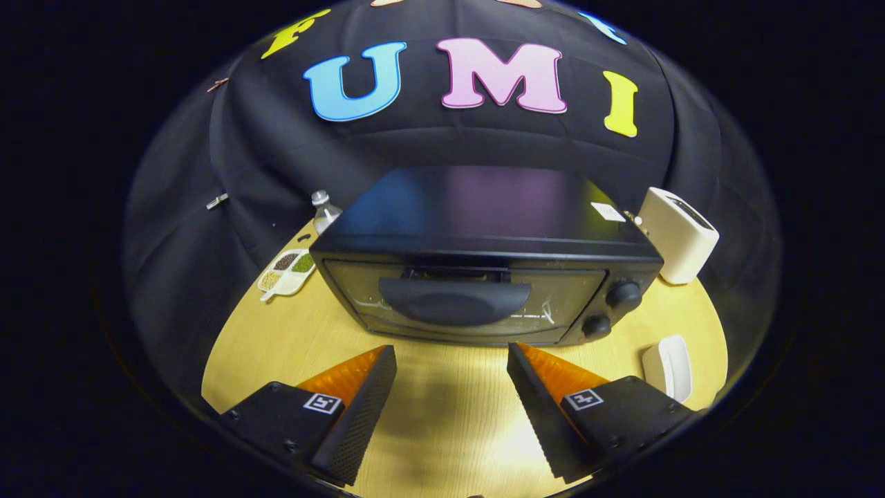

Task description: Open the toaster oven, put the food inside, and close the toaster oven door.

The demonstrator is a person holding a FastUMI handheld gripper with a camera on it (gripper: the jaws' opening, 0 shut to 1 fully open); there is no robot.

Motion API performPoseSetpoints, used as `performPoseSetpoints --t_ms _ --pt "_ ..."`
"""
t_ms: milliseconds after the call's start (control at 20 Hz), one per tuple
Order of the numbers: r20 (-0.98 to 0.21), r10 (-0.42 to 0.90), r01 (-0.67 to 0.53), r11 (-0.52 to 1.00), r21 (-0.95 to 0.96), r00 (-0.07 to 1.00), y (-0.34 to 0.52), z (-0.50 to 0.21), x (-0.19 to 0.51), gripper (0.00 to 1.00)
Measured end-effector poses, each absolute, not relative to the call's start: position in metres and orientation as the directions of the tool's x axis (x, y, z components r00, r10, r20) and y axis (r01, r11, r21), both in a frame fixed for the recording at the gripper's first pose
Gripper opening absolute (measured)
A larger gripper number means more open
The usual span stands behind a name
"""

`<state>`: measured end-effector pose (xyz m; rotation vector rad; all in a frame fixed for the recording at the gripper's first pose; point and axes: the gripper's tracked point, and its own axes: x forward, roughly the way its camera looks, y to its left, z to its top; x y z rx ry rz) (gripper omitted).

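The gripper (451, 360) hangs just in front of the toaster oven (484, 277), its fingers (363, 404) spread wide apart with nothing between them, pointing at the oven.

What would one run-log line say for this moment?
phase: approach | gripper: open, holding nothing | black toaster oven: door shut, just ahead of fingers | wooden table

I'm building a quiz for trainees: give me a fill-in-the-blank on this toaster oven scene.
1. The toaster oven door is ____.
2. The gripper is ____, with nothing between its fingers.
3. The oven's two knobs sit to the ____ of its handle.
Missing words: closed; open; right
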<state>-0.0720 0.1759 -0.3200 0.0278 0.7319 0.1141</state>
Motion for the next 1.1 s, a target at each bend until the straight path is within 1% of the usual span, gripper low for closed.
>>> performPoseSetpoints --t_ms 200,400,750,1100 --pt "-0.65 0.113 -0.11 0.993 0.045 0.752 0.172 -0.314 -0.07 1.0" --pt "-0.58 0.129 -0.151 0.988 0.011 0.804 0.171 -0.288 -0.068 1.0" --pt "-0.377 0.157 -0.186 0.982 -0.043 0.913 0.151 -0.19 -0.054 0.98" --pt "-0.181 0.152 -0.177 0.976 -0.13 0.972 0.12 -0.085 -0.045 0.98"
